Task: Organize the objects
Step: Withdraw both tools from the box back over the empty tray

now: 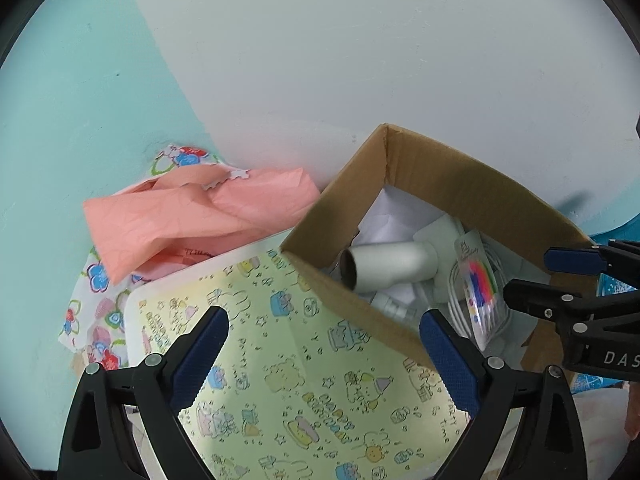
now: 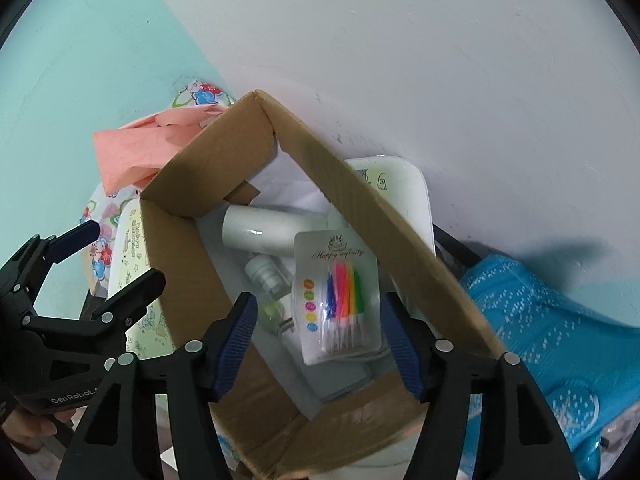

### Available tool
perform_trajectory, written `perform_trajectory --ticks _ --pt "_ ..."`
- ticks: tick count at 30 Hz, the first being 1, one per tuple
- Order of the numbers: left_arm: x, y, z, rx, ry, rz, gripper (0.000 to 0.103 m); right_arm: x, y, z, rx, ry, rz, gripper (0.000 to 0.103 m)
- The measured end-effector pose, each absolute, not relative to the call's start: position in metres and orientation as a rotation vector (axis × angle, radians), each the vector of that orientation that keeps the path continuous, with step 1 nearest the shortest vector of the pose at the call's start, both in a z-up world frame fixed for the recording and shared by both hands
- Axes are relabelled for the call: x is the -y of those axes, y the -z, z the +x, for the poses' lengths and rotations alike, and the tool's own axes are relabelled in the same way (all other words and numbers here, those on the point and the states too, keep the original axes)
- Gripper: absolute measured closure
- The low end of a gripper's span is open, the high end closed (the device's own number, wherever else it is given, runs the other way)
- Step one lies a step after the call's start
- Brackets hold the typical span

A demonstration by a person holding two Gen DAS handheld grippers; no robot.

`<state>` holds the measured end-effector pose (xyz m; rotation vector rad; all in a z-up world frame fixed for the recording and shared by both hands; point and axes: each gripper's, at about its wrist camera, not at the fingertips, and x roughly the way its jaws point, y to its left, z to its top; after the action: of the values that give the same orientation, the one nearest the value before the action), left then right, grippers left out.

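Note:
An open cardboard box stands against the wall. In it lie a white hair dryer, a small clear bottle and a carded pack of coloured candles. My right gripper hangs over the box with its jaws either side of the candle pack. Its pads stand off the card, which rests on the things below. My left gripper is open, empty, left of the box above a yellow cartoon-printed tray.
Crumpled pink paper and a floral cloth lie behind the tray in the wall corner. A blue plastic bag sits right of the box. A white cable is coiled in the box. A hand shows at the lower left.

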<state>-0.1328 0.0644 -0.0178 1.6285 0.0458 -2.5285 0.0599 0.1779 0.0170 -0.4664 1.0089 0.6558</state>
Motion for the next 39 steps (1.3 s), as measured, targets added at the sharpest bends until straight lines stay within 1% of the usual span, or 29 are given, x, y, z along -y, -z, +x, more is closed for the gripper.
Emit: perform_trajectory --ticks 4,12,25,33,39 --pt "-0.056 0.012 -0.115 -0.072 2.505 1.618 0.005 -0.182 -0.016 0.042 -1.028 -0.622 -0.474 0.031" --pt "-0.038 -0.001 -0.068 -0.12 2.484 1.58 0.005 -0.194 -0.017 -0.004 -1.012 -0.644 -0.525 0.03" --pt "0.007 -0.012 -0.003 -0.272 2.408 1.53 0.005 -0.228 -0.018 -0.071 -0.975 -0.678 -0.59 0.026" --pt "0.02 -0.014 0.016 -0.327 2.373 1.524 0.004 -0.241 -0.021 -0.097 -0.911 -0.702 -0.653 0.026" --pt "0.017 -0.021 0.018 -0.309 2.371 1.513 0.004 -0.237 -0.023 -0.094 -0.925 -0.693 -0.626 0.026"
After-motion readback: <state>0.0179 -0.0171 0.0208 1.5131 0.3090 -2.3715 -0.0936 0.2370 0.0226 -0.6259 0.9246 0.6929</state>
